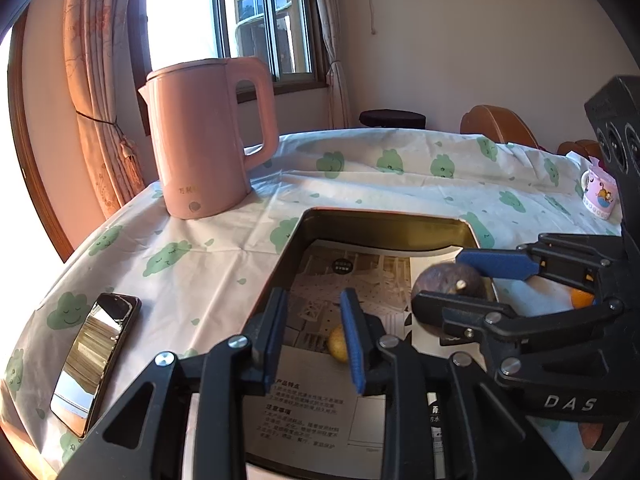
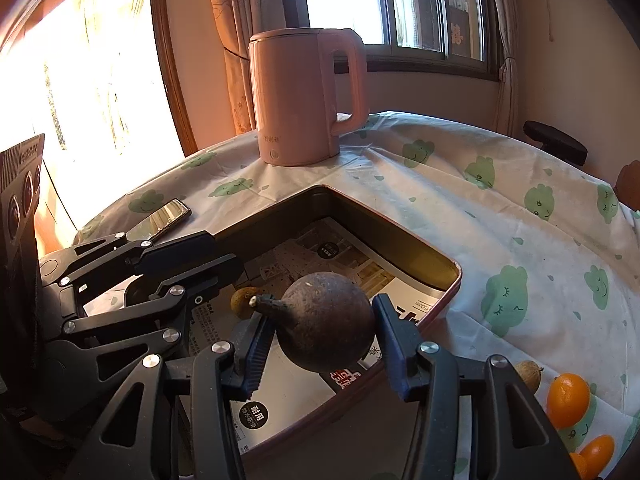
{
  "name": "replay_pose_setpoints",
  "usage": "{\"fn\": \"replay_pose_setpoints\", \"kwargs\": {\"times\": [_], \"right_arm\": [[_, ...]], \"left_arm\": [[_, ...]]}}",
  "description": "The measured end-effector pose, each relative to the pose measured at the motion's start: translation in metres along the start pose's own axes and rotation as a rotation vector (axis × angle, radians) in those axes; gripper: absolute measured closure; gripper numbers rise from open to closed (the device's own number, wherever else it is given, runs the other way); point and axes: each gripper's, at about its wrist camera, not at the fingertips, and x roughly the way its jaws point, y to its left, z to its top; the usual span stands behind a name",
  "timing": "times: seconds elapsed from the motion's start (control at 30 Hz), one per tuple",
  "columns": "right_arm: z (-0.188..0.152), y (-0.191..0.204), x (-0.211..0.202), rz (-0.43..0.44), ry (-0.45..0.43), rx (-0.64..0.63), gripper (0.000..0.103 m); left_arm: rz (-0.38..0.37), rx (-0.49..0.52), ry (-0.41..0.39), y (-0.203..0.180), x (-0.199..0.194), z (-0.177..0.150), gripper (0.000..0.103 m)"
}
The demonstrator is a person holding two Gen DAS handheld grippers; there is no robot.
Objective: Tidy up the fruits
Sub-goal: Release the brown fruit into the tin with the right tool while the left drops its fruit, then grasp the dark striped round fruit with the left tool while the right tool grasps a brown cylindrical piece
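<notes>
Your right gripper point(image 2: 320, 340) brackets the dark round fruit point(image 2: 326, 322) above the tin tray point(image 2: 440, 300); whether its pads press or have let go cannot be told. Your left gripper point(image 1: 316, 340) hangs empty, jaws close together, over a small yellow fruit point(image 1: 337, 344) already in the tray. Lower before releasing fully, so the round fruit settles on the paper lining point(image 2: 280, 392), not rolling; oranges point(image 2: 568, 400) wait on the tablecloth point(image 2: 440, 200).
</notes>
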Motion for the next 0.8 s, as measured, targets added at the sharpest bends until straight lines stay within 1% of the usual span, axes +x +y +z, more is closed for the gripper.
{"fn": "replay_pose_setpoints", "kwargs": {"times": [0.03,0.07,0.1,0.13,0.2,0.27,0.37,0.43,0.5,0.57,0.67,0.8], "right_arm": [[0.001,0.000,-0.002,-0.009,-0.003,0.001,0.046],[0.001,0.000,-0.005,-0.018,-0.009,0.003,0.043],[0.002,-0.001,-0.009,-0.018,-0.018,0.006,0.042],[0.002,-0.002,-0.013,-0.014,-0.029,0.012,0.042],[0.002,-0.004,-0.026,-0.021,-0.050,0.020,0.038],[-0.001,-0.007,-0.042,-0.046,-0.076,0.018,0.037],[-0.014,-0.015,-0.072,-0.097,-0.117,0.022,0.035],[-0.027,-0.025,-0.094,-0.147,-0.141,0.033,0.033],[-0.045,-0.035,-0.114,-0.212,-0.161,0.052,0.026],[-0.064,-0.047,-0.132,-0.270,-0.171,0.085,0.023],[-0.091,-0.063,-0.151,-0.342,-0.174,0.134,0.023],[-0.118,-0.077,-0.165,-0.403,-0.171,0.184,0.023]], "left_arm": [[-0.003,-0.004,-0.002,0.001,-0.002,-0.001,0.070],[-0.005,-0.009,-0.007,0.002,-0.004,-0.001,0.064],[-0.005,-0.017,-0.013,0.003,-0.006,-0.002,0.054],[-0.007,-0.027,-0.024,0.004,-0.011,-0.002,0.049],[-0.021,-0.038,-0.054,0.004,-0.022,-0.003,0.033],[-0.039,-0.044,-0.089,0.000,-0.035,-0.004,0.028],[-0.086,-0.045,-0.117,-0.013,-0.049,-0.006,0.028],[-0.121,-0.042,-0.125,-0.025,-0.056,-0.009,0.025],[-0.154,-0.023,-0.126,-0.041,-0.060,-0.012,0.021],[-0.185,0.001,-0.123,-0.058,-0.063,-0.015,0.015],[-0.230,0.036,-0.118,-0.085,-0.066,-0.020,0.015],[-0.294,0.076,-0.089,-0.117,-0.067,-0.028,0.015]]}}
